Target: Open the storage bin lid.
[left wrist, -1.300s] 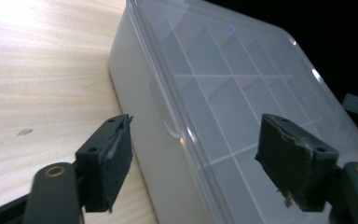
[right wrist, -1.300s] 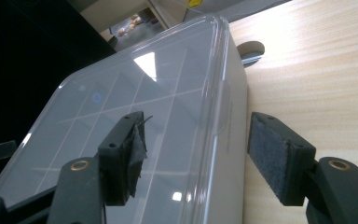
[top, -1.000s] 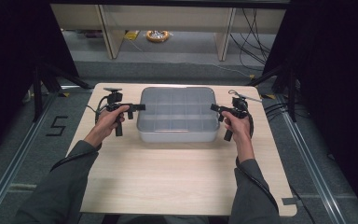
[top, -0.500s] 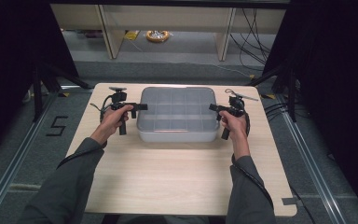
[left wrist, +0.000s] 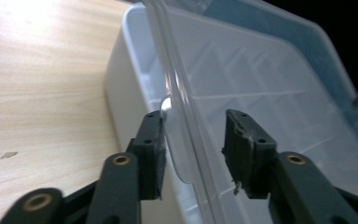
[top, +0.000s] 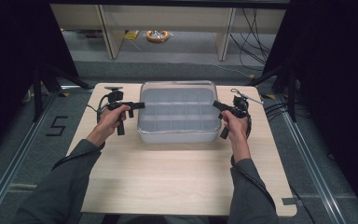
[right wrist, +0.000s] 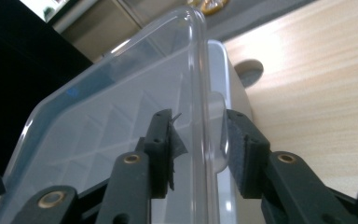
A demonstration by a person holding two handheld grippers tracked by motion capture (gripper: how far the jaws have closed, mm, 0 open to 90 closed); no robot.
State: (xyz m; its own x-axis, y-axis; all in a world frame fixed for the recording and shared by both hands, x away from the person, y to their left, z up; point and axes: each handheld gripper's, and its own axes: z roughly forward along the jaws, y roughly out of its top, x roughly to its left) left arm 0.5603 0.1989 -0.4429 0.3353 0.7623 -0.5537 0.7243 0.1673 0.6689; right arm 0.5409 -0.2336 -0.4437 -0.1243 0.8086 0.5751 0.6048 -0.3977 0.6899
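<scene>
The clear, stiff, slippery lid (left wrist: pixel 261 88) is sitting on the light divided box (top: pixel 178 112) mid-tabletop (top: pixel 168 177), its edge tabs between the open left gripper (left wrist: pixel 193 144) and right gripper (right wrist: pixel 198 144), neither yet clamping.

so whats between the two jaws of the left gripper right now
In the left gripper view, the clear lid's edge and its small tab run through the open left gripper, above the white box.
</scene>
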